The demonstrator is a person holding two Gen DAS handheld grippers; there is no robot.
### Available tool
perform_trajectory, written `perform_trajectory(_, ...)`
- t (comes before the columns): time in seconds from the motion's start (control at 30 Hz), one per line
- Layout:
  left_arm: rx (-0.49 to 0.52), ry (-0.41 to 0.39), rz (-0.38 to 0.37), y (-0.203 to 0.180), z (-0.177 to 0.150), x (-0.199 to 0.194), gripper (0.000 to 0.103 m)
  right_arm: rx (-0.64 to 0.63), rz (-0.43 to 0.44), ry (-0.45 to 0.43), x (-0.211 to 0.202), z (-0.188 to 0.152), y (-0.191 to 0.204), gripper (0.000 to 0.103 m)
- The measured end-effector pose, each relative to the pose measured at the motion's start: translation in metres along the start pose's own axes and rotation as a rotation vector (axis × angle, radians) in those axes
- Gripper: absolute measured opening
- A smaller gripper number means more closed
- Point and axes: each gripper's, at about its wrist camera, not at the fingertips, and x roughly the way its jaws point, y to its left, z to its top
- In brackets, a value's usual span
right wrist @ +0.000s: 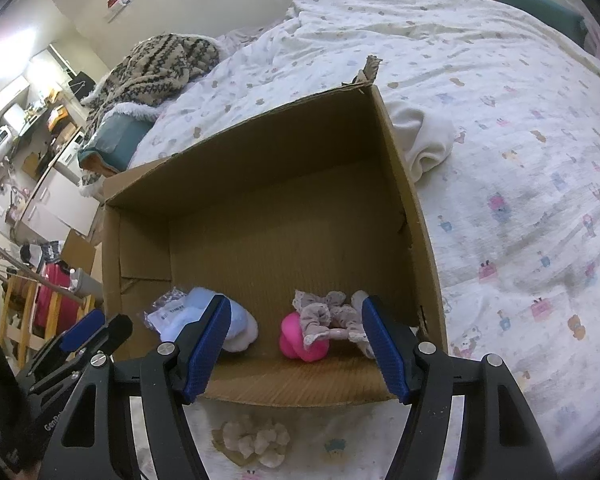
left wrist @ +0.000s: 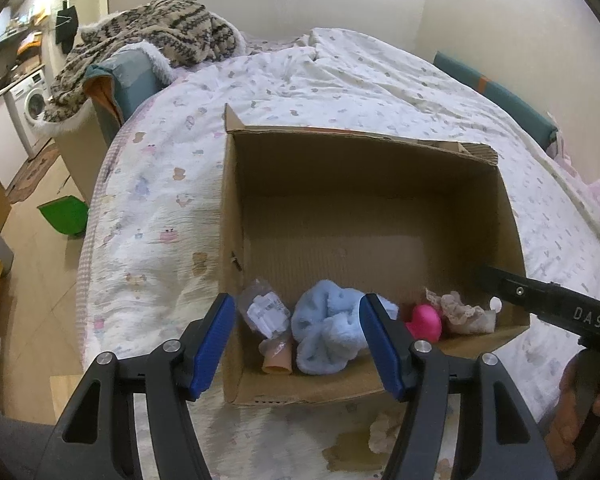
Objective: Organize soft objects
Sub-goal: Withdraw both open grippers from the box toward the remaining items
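Crumpled at the cardboard box's (left wrist: 380, 184) 6 o'clock wall, the fluffy blue cloth (left wrist: 326, 332) sits beneath both spread, empty grippers, left (left wrist: 298, 344) and right (right wrist: 296, 348).

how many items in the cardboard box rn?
5: plastic packet, beige tube, blue fluffy cloth, pink toy, lace scrunchie, all along the near wall. Smaller ones may hide underneath.

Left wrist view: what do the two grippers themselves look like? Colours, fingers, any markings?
The left gripper has black skeletal linkage arms with cut-outs, silver pivot screws and flat blue textured fingers. The right gripper is the same build; seen from the left wrist view, its black side carries white lettering "DAS". A bare hand grips its handle. No cables visible.
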Motion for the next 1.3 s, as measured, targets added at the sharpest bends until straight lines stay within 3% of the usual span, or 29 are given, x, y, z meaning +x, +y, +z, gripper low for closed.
perform_trajectory(0.13, -0.006, 0.001, 0.027, 0.003, -0.001, -0.002, 0.062, 0.003, 0.006, 0.002, -0.002, -0.001, 0.0, 0.072)
perform_trajectory(0.63, 0.024, -0.007, 0.02, 0.003, -0.014, -0.025, 0.062, -0.003, 0.004, -0.015, -0.023, -0.015, 0.001, 0.072)
perform_trajectory(1.3, -0.041, 0.084, 0.016, 0.011, -0.044, -0.033, 0.062, 0.016, 0.019, 0.035, -0.032, -0.048, 0.0, 0.072)
